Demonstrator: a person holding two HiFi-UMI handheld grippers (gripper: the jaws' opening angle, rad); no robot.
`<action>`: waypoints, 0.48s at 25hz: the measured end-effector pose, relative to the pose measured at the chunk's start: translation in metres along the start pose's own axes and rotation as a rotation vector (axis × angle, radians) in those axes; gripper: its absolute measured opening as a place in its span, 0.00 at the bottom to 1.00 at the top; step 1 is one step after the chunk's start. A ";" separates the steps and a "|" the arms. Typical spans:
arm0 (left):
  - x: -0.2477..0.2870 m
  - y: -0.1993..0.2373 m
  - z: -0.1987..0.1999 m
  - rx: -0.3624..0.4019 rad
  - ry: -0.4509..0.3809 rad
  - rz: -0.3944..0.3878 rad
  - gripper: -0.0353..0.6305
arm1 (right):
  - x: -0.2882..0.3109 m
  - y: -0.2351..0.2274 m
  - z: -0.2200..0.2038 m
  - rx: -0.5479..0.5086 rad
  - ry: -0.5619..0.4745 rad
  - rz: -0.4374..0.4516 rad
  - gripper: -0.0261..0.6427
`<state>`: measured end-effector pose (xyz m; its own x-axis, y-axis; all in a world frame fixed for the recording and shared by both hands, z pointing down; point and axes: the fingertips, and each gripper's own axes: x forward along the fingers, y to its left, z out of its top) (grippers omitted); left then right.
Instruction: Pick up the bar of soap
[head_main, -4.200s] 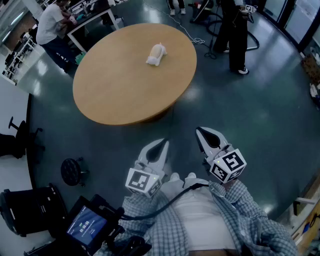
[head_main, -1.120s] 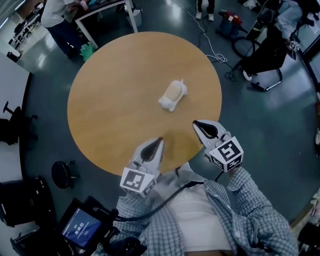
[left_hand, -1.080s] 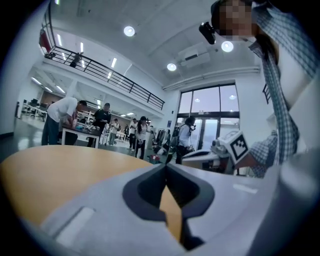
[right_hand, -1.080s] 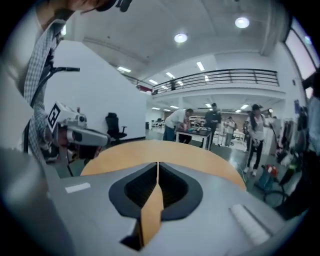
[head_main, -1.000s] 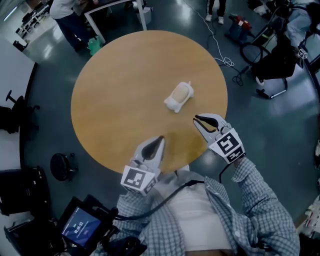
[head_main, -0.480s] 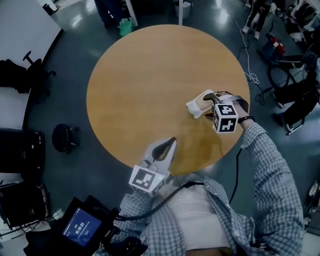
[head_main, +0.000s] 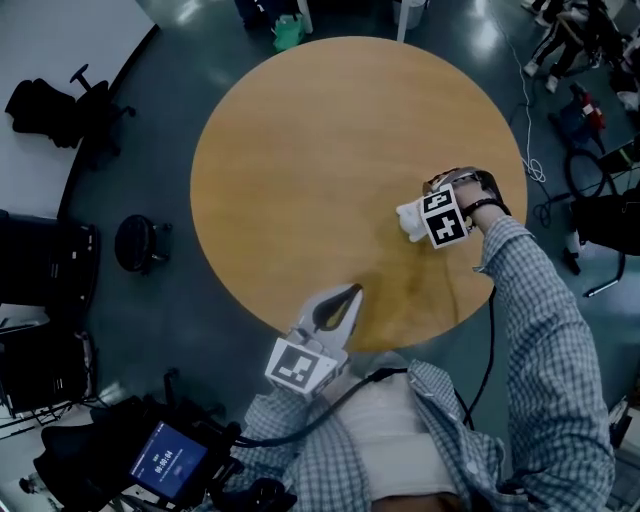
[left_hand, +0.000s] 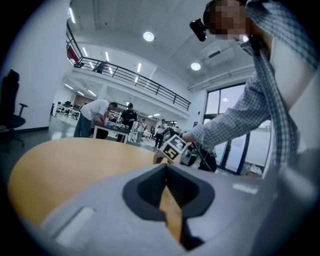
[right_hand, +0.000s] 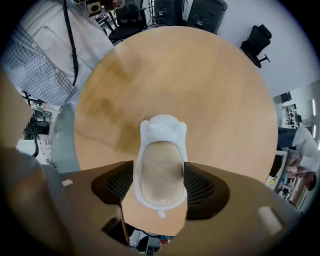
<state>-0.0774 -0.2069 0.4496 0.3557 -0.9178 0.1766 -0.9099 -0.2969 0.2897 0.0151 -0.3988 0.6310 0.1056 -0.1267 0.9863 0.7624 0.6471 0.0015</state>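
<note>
A beige bar of soap (right_hand: 159, 172) lies in a white bear-shaped dish (right_hand: 162, 125) on the round wooden table (head_main: 320, 150), toward its right side. My right gripper (right_hand: 159, 182) points straight down over it. Its jaws are opening, with dish and soap between the pads and the pads close beside the dish's walls. In the head view the marker cube hides most of the dish (head_main: 409, 217) and the right gripper (head_main: 432, 215). My left gripper (head_main: 350, 292) hovers shut over the table's near edge, holding nothing. In the left gripper view its tips (left_hand: 166, 167) meet.
Dark floor surrounds the table (right_hand: 210, 80). A black stool (head_main: 138, 243) and office chairs (head_main: 60, 95) stand at the left. A device with a lit screen (head_main: 167, 465) hangs at my waist. People stand at a far desk (left_hand: 95, 117). Cables lie on the floor at the right (head_main: 535, 165).
My right gripper has swung forward from the table's near edge to right above the soap dish and turned downward, its jaws now around the dish. The left gripper has kept its place.
</note>
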 end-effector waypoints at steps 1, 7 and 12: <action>-0.002 0.000 -0.003 0.000 0.005 0.005 0.05 | 0.003 0.001 0.000 -0.004 0.009 0.015 0.52; -0.009 0.009 -0.007 -0.012 0.020 0.037 0.05 | 0.009 -0.004 0.003 -0.017 0.008 0.033 0.52; -0.007 0.009 -0.005 -0.009 0.011 0.027 0.05 | 0.006 -0.005 0.002 0.034 -0.026 0.028 0.46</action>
<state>-0.0864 -0.2021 0.4559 0.3330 -0.9225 0.1951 -0.9174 -0.2692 0.2931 0.0106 -0.4013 0.6378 0.1099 -0.0889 0.9900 0.7368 0.6758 -0.0212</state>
